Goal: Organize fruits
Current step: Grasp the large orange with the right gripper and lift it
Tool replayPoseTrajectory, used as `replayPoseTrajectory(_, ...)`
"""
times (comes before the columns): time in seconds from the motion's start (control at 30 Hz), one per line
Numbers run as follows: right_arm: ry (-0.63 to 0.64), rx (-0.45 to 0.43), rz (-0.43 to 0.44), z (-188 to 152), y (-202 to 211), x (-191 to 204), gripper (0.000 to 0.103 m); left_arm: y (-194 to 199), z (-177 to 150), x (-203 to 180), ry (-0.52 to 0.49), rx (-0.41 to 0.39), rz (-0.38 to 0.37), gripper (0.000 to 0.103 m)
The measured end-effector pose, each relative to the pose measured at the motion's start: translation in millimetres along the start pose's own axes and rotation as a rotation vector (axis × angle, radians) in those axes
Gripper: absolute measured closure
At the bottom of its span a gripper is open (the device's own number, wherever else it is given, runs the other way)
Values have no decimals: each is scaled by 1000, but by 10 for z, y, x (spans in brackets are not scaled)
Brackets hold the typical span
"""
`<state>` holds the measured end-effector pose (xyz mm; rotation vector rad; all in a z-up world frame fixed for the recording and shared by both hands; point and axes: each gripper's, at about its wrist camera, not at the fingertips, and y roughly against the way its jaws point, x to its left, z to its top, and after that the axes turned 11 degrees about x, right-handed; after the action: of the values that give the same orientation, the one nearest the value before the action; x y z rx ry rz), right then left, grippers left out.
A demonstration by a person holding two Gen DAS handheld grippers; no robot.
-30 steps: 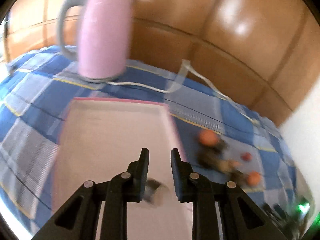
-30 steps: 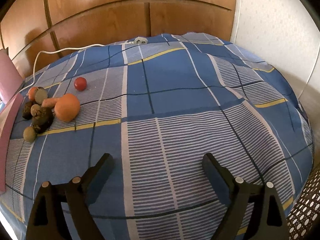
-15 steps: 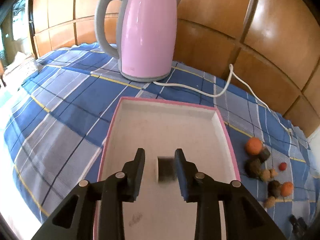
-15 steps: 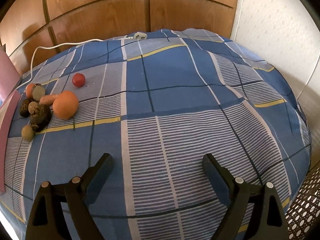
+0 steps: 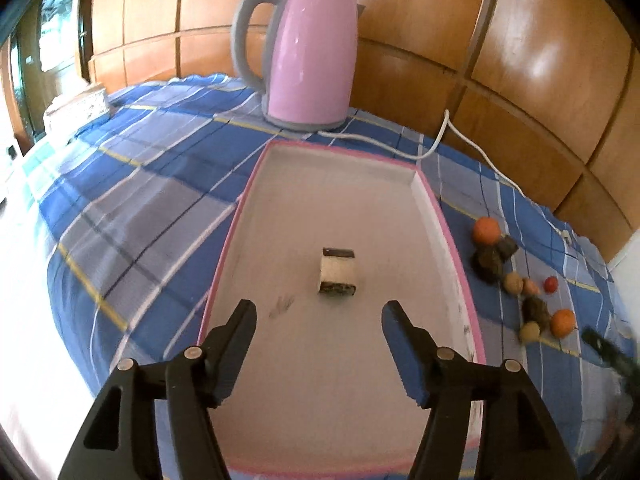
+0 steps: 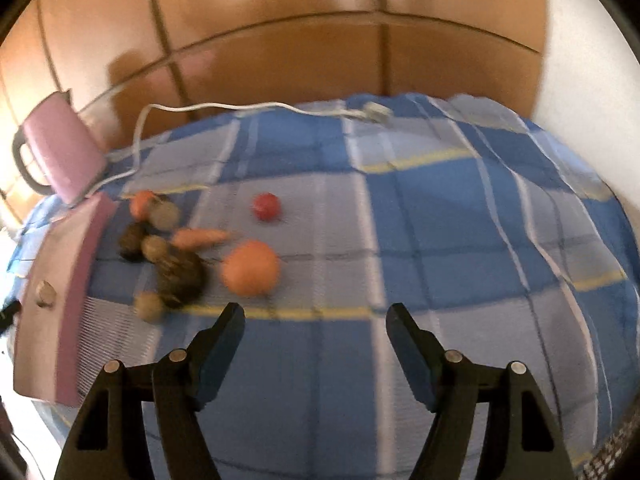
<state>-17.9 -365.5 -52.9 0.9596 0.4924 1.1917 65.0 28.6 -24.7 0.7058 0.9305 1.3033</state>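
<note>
A pink-rimmed white tray (image 5: 436,216) lies on the blue checked cloth. A small pale piece with dark ends (image 5: 338,271) rests inside it, just ahead of my open, empty left gripper (image 5: 318,316). Several small fruits lie to the tray's right, among them an orange one (image 5: 486,230) and a red one (image 5: 551,284). In the right wrist view my right gripper (image 6: 312,322) is open and empty, hovering near a large orange fruit (image 6: 250,267), a dark fruit (image 6: 180,276), a carrot-like piece (image 6: 200,238) and a red ball (image 6: 266,206). The tray (image 6: 76,280) also shows at left.
A pink kettle (image 5: 310,56) stands behind the tray, its white cord (image 5: 440,136) trailing right along the wooden wall to a plug (image 6: 374,112). A white object (image 5: 76,106) sits at the far left. A white wall bounds the right side.
My left gripper opened and let go of the pale piece, which now lies in the tray; the gripper pulled back. My right gripper swung left towards the fruit pile.
</note>
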Motion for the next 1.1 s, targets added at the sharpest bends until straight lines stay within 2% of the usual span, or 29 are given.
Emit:
replayPoseTrajectory(0.17,47,17,5,257,-180,238,29,80,-187,38,0,-13,18,33)
replayPoseTrajectory(0.2,56,29,-1,299,-237,264,32,97,-214,39,1,-18,25,32)
replayPoseTrajectory(0.3,78,97,-5,346,-444,308,48,125,-271,44,2,-26,39,29)
replayPoseTrajectory(0.33,79,107,46,339,-477,299,62,127,-278,47,3,-27,43,29)
replayPoseTrajectory(0.37,92,106,72,328,-483,316,64,131,-286,47,5,-28,48,29)
replayPoseTrajectory(0.47,129,89,33,278,-442,412,66,151,-302,57,14,-34,53,24)
replayPoseTrajectory(0.7,101,34,33,192,-171,315,66,206,-325,71,30,-53,65,20)
replayPoseTrajectory(0.8,136,15,69,160,-30,413,66,231,-327,105,48,-55,65,19)
replayPoseTrajectory(0.9,218,14,141,104,76,660,66,284,-332,143,64,-72,69,17)
replayPoseTrajectory(1.1,406,36,274,-15,151,1442,66,347,-336,227,90,-88,74,16)
